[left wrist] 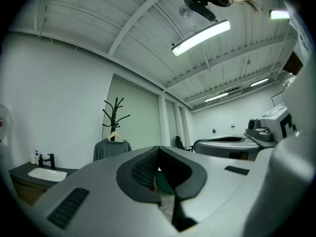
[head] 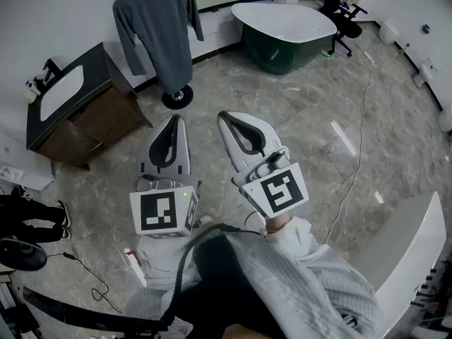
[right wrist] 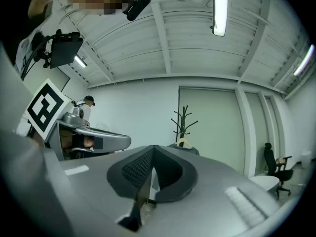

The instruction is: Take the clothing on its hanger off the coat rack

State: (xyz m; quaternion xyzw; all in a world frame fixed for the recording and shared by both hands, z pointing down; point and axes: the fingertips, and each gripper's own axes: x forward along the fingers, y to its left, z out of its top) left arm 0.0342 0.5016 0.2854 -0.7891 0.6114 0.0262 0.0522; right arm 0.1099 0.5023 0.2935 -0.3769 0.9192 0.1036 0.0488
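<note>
- Grey long-sleeved sweater (head: 159, 34) hangs at the far left of the room. Its shoulders are spread over a pale wooden hanger (left wrist: 115, 136), which probably keeps the garment in shape and gives one piece to lift away.
- The hanger sits on a black branched coat rack (left wrist: 114, 113). The rack stands on a round base on the grey marbled floor (head: 304, 119), so the sweater hangs off the floor, its hem close above the base.
- The left gripper (head: 174, 121) and right gripper (head: 224, 119) are held side by side in the near middle. Both point toward the rack and are well apart from it, which reads as an approach with no reach begun.
- The jaws of both grippers are pressed fully together with nothing between them. They would have to part before either could take the hanger.
- A dark wooden vanity (head: 99, 62) with a white basin (head: 60, 90) stands left of the rack.
- A dark green bathtub (head: 282, 55) and a black office chair (head: 342, 13) stand far right. None of these lies between the grippers and the rack.
- A white cable (head: 360, 140) trails across the floor on the right.
- Count: one sweater, one hanger, one rack, two grippers, one vanity, one basin, one bathtub, one chair.
</note>
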